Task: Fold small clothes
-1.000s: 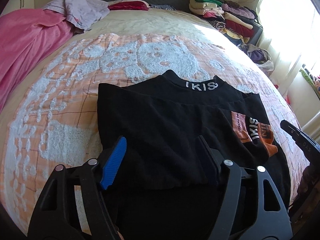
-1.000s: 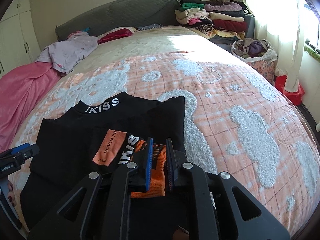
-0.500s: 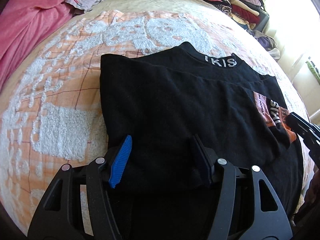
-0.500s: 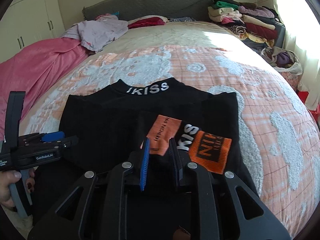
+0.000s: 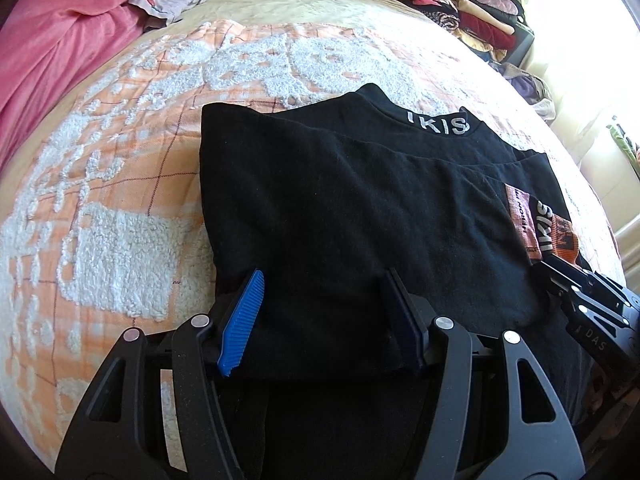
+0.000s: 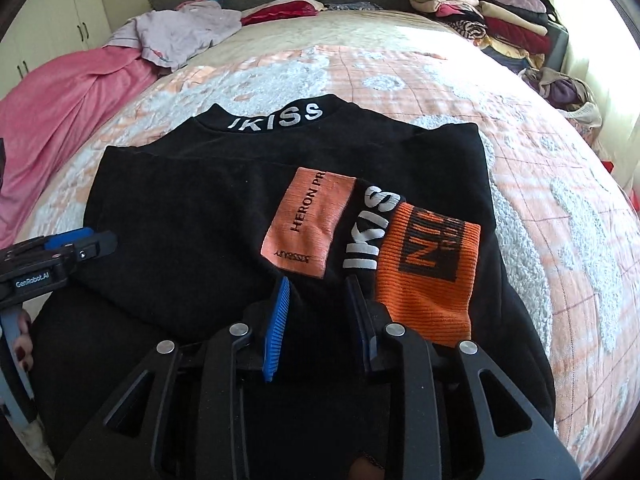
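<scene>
Left tongs (image 5: pixel 320 320) spread over soft black top (image 5: pixel 360 208), right tongs (image 6: pixel 320 320) opening, ribbed blue pads (image 6: pixel 276 332)

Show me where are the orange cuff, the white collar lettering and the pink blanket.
orange cuff (image 6: pixel 430 272): right wrist view, on the ribbed knit below the black print.
white collar lettering (image 6: pixel 276 117): right wrist view, on the middle letters.
pink blanket (image 5: pixel 60 44): left wrist view, on its crumpled upper part.

Both wrist views look steeply down, close, sharing the black garment (image 5: pixel 360 208).
</scene>
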Demonstrator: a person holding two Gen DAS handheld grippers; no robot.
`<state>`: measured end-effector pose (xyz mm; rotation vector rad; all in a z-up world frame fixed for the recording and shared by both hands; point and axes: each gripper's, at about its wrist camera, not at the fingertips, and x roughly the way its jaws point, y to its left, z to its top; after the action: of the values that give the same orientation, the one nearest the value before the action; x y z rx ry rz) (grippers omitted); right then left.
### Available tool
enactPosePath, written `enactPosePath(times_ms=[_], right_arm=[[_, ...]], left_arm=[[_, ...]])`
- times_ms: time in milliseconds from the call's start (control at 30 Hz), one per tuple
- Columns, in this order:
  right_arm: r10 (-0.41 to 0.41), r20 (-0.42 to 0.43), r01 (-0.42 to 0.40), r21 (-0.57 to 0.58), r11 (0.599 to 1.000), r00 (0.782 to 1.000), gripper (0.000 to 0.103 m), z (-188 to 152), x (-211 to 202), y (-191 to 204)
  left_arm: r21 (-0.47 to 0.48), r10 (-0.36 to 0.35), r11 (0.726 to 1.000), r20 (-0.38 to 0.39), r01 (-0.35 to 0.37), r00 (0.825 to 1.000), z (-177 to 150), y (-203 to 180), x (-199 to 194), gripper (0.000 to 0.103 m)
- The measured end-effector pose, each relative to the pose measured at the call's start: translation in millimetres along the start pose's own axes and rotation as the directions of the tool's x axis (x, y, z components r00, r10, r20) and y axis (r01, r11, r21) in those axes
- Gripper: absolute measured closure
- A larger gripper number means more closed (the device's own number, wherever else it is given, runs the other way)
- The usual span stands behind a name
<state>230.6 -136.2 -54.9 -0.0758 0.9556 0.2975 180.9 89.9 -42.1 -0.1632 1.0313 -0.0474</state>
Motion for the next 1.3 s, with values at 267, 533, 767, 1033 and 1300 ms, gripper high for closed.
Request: enactPosePath(times_ms=[267,533,767,1033,1300], right_arm=[[0.052,0.016,-0.053,0.063,0.997,0.999,0.073,-5.2,-15.1,-6.9],[0.090,0.061,-0.096,0.100,0.990,0.994,0.062,-13.2,-37.4,-8.0],[0.084,0.110,-0.096,0.109,0.989,0.990,0.045,-12.0,-58.9,-6.8],[0.063,0.143,-0.082,0.130,0.988,0.988,0.022,-13.8,-73.5,-9.5],[0.049,0.173,-0.074,0.141,0.987,0.984,0.010,-15.7,-86.2,-11.5]], left_arm=[[-0.006,0.002,1.000,0.003,-0.002,1.000,-0.4,0.4,-0.3,0.049],[-0.004,-0.001,1.000,0.009,0.001,1.000,-0.8,-0.1,-1.0,0.049],[-0.009,-0.004,1.000,0.011,0.004,1.000,-2.5,-0.1,-4.6,0.049],[-0.019,-0.006,1.000,0.014,0.006,1.000,-4.3,-0.1,-8.5,0.049],[-0.018,0.004,1.000,0.025,-0.003,1.000,-5.7,-2.0,-14.4,0.047]])
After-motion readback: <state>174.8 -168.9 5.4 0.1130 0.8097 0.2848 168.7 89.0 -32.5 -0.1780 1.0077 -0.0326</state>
